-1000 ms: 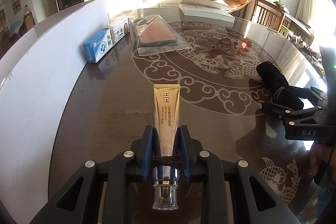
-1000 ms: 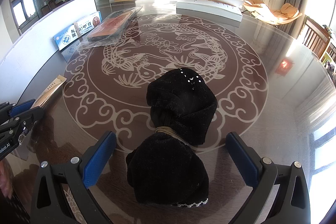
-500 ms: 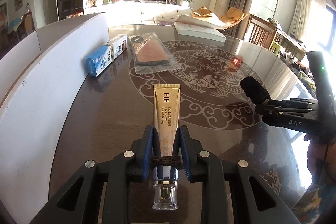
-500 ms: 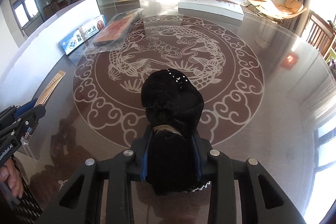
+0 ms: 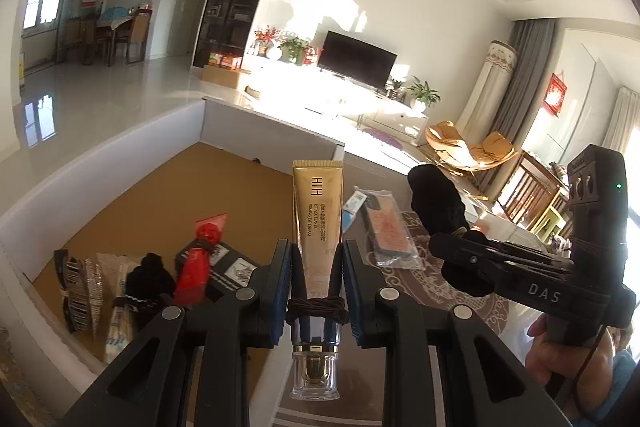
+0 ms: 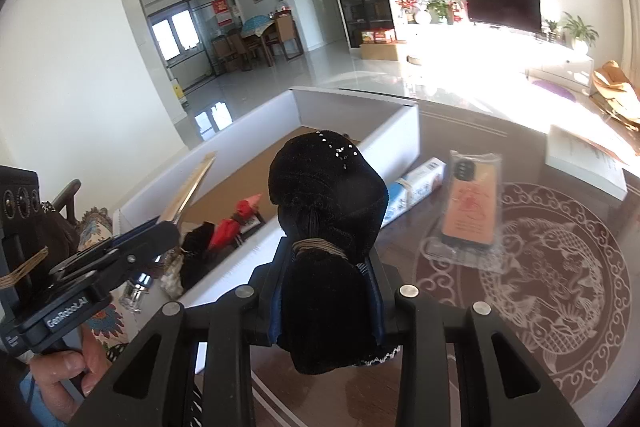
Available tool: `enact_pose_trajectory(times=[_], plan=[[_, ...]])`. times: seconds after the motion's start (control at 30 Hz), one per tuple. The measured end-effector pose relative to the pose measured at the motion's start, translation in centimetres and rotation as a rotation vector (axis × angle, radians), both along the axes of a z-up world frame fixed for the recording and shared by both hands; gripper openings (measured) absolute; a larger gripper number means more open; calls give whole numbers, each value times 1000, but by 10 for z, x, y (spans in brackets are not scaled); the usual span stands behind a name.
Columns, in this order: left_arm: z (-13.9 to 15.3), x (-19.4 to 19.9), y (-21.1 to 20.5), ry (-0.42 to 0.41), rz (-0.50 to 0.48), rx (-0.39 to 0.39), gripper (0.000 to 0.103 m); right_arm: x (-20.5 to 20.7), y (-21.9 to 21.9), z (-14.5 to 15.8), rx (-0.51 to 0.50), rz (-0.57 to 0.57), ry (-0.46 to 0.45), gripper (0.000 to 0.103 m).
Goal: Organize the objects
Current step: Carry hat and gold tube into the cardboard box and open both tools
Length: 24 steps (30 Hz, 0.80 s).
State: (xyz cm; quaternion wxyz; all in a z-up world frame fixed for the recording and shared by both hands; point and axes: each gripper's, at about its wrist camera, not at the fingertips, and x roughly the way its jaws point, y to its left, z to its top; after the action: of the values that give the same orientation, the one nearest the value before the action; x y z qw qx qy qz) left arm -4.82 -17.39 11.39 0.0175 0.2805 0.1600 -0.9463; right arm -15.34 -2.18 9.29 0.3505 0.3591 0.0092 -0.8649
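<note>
My left gripper (image 5: 316, 267) is shut on a gold cream tube (image 5: 318, 219) with a clear cap, held up in the air beside a white open box (image 5: 120, 155) with a brown floor. My right gripper (image 6: 326, 267) is shut on a black velvet pouch (image 6: 326, 195) tied with a cord, lifted above the table next to the same box (image 6: 360, 107). The pouch and right gripper show in the left wrist view (image 5: 440, 203). The left gripper with the tube shows in the right wrist view (image 6: 160, 227).
Inside the box lie a red pouch (image 5: 198, 263), a black pouch (image 5: 150, 277), a dark card (image 5: 232, 263) and striped items (image 5: 80, 291). On the dark patterned table (image 6: 560, 287) lie a bagged phone case (image 6: 470, 207) and a blue-white carton (image 6: 416, 187).
Both grippers have risen off the table and swung left toward the white box, each carrying its object. The right gripper closed on the black pouch a second ago.
</note>
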Motion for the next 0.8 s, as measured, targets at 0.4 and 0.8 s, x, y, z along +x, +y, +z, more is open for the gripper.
enact_pose_trajectory(times=[0.4,0.8], plan=[[-58,-14,-107,-245,296,-63,80,3,-127,-45,-41,184,-145,79],[-19,22,60,3,-76,-59,93,16,124,-117,258,-308,0,99]])
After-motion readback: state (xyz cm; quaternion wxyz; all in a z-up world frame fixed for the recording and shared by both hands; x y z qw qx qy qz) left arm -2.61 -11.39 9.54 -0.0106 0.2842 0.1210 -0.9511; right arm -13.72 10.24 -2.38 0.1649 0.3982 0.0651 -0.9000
